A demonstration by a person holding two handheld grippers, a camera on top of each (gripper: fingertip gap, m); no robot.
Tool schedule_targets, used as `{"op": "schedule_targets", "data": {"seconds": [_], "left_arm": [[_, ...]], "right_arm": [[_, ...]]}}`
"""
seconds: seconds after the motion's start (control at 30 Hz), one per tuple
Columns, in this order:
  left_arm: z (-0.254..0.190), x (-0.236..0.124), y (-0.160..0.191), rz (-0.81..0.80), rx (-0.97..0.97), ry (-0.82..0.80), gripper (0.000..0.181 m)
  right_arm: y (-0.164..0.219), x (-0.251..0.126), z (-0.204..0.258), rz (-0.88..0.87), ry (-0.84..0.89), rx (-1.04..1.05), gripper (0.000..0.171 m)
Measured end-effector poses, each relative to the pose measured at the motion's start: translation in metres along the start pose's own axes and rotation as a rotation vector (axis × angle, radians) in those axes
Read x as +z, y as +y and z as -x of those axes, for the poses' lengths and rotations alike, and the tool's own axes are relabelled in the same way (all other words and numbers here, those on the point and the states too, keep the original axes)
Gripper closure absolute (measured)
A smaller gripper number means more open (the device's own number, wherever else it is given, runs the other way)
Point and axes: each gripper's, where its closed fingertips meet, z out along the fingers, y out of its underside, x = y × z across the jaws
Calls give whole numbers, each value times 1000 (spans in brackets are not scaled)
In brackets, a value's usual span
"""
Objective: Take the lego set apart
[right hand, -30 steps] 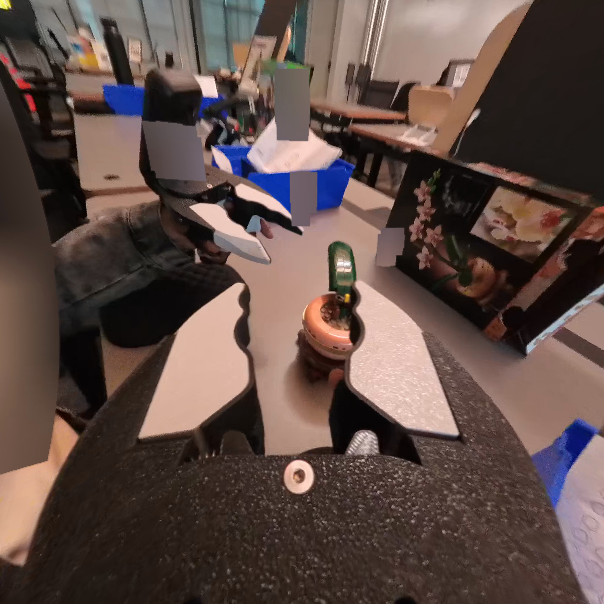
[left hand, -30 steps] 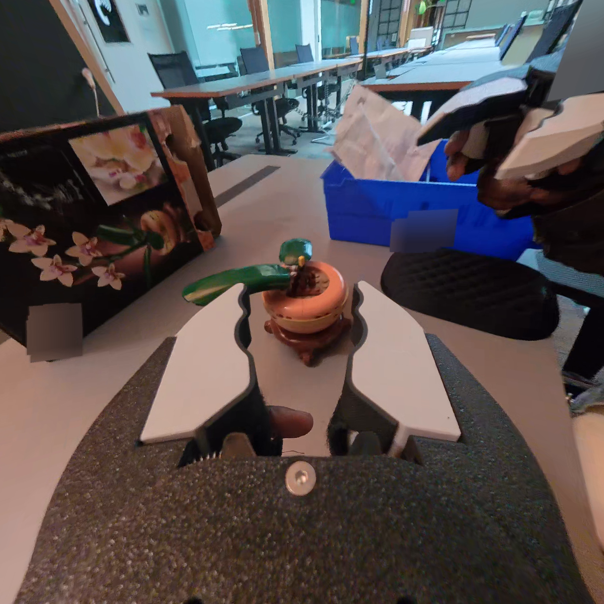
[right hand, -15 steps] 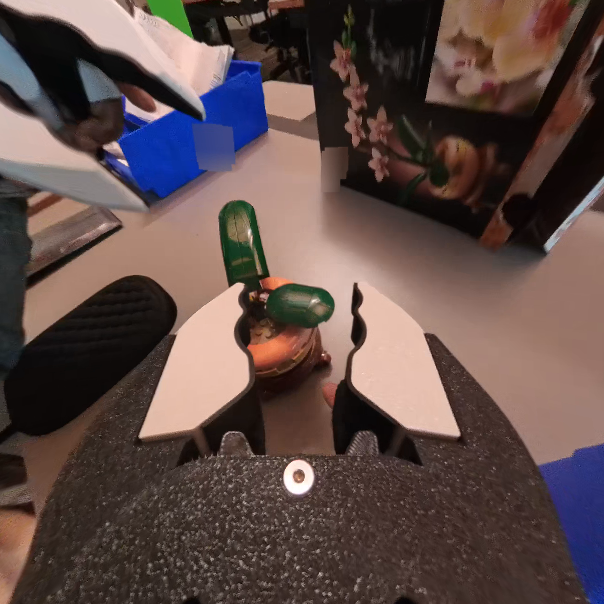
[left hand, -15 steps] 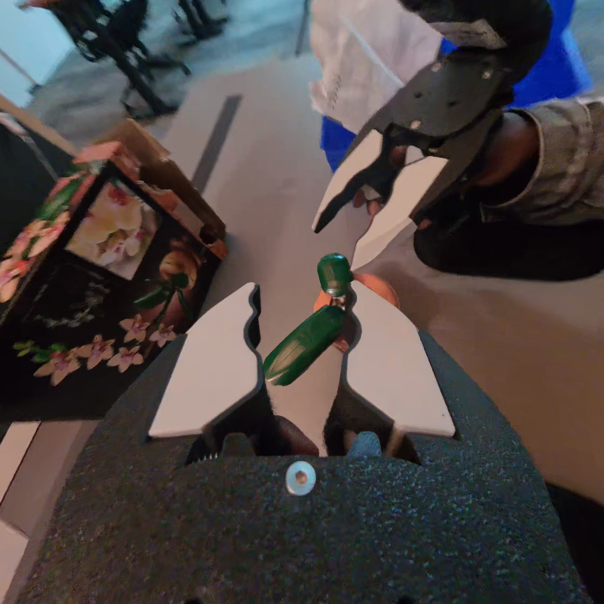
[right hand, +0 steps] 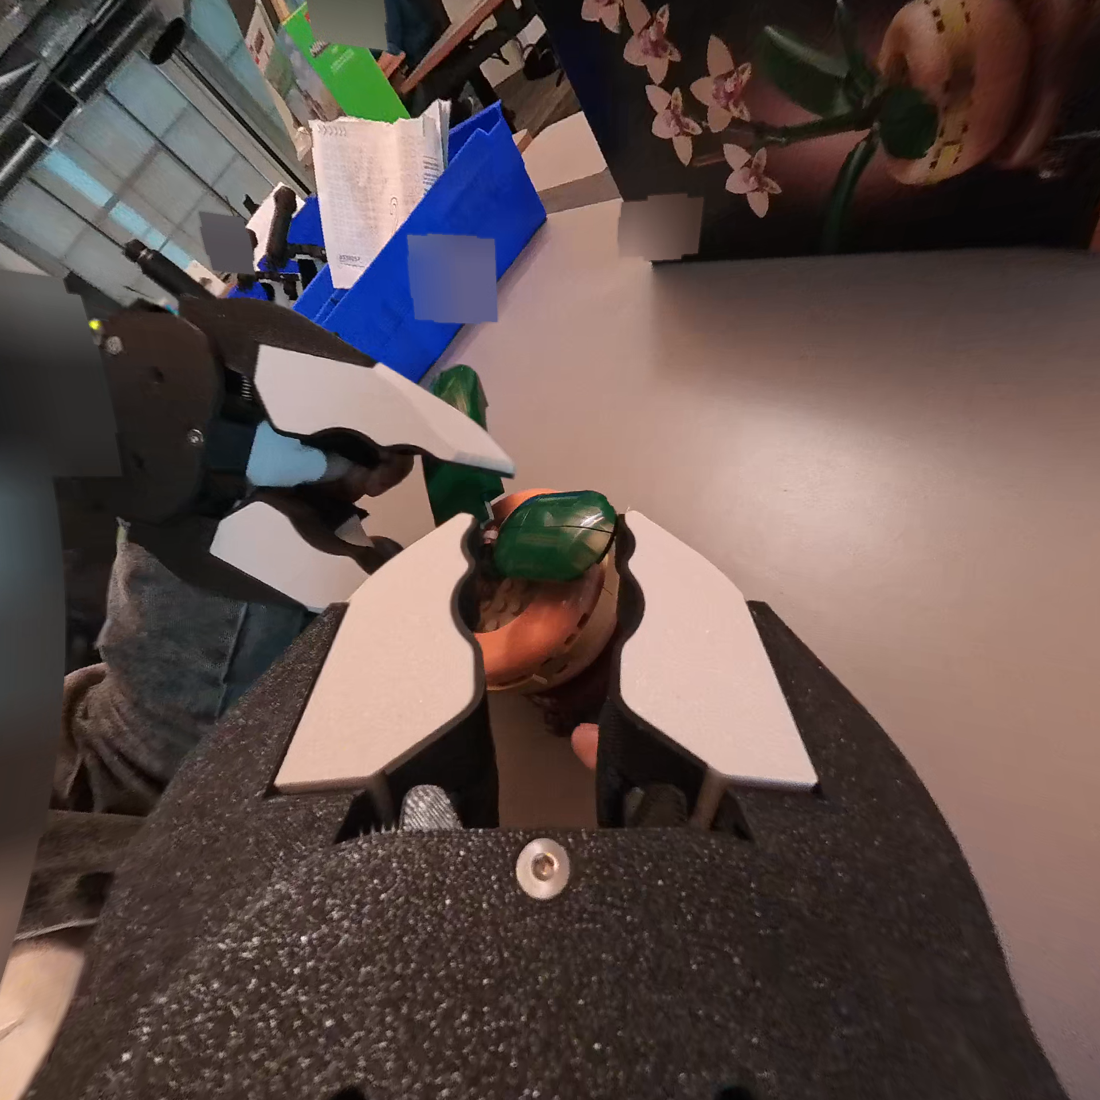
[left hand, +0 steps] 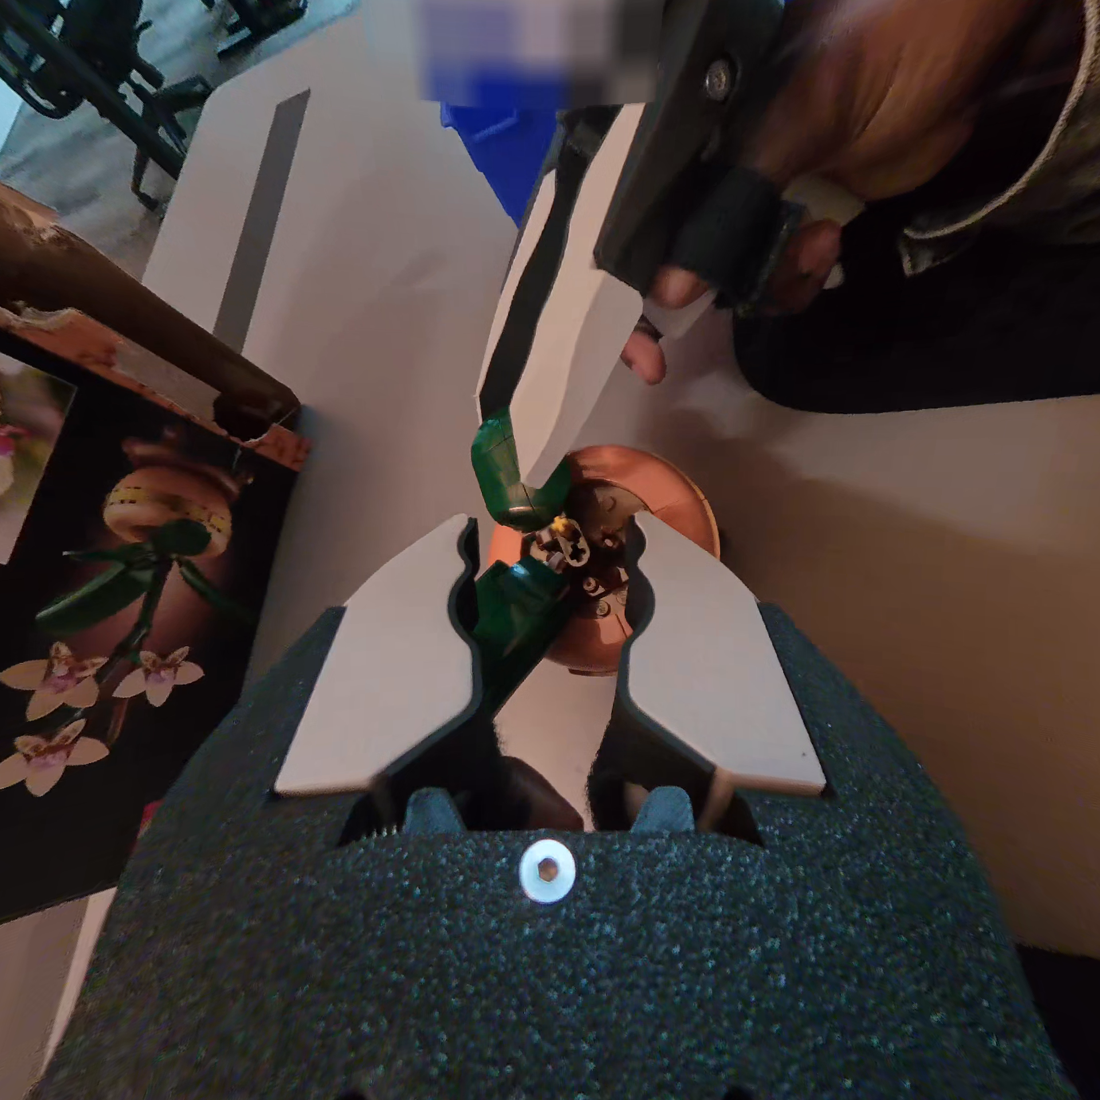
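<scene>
Grey office surface (right hand: 833, 416), with rows of desks and chairs way off behind. Lego pot (left hand: 655, 476) parked on it, still in one piece, flowery picture box (left hand: 119, 565) just left of the pot and blue bin (right hand: 428, 238) beyond it.

Big change in the last second: had been hanging back from the pot with both tools, well apart from it, then dropped right in over the top. Looked like the approach was done and the first pull-apart was about to start, nothing off the set yet.

Left tongs (left hand: 550, 524): roughly half open, same gap as a second earlier, tips down at the near rim of the pot. Had the long green leaf (left hand: 512, 601) lying in the gap and leaning on the inner edge of one finger, clear of the other. So touching, not gripping.

Right tongs (right hand: 547, 516): came in from the opposite side of the pot, gap a bit narrower than half a second before but not closed. Straddled the pot's rim with the round green leaf (right hand: 556, 544) filling nearly the whole space between the tips. Hard to say whether pressed on it or only just beside it, no obvious squeeze.

Probably needed one tool bracing the pot while the other tugged a leaf off its stem, otherwise the whole thing likely to lift or tip.
</scene>
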Motion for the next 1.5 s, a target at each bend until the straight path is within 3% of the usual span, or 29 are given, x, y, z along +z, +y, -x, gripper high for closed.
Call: {"op": "schedule_targets", "data": {"seconds": [0.2, 0.33, 0.4, 0.5, 0.73, 0.87, 0.97, 1.1, 1.2, 1.5], "left_arm": [[7, -7, -8, -86, -45, -19, 139], [9, -11, -10, -116, -73, -9, 141], [6, -8, -9, -86, -40, -15, 141], [2, -5, -14, -67, 16, -39, 136], [5, -4, -22, -127, 21, -73, 135], [5, -2, -18, -96, 24, -72, 137], [3, -1, -13, -66, 23, -61, 140], [1, 1, -9, -44, 15, -43, 145], [3, 2, -5, -18, 6, -53, 146], [6, -9, -5, 33, 83, -113, 137]], "right_arm": [[-9, -8, 0, -43, 82, -154, 125], [-15, -26, -12, -41, 302, -327, 118], [-4, -19, -14, -1, 235, -258, 110], [-9, -17, 2, -62, 38, -204, 111], [-35, -48, -34, -120, 168, -490, 113], [-52, -65, -63, -125, 182, -455, 122], [-47, -59, -38, -48, 60, -329, 128], [-12, -27, -24, 50, 8, -173, 113], [-2, -17, -13, 51, -120, -47, 117], [-2, 5, 0, 85, -173, -37, 134]]}}
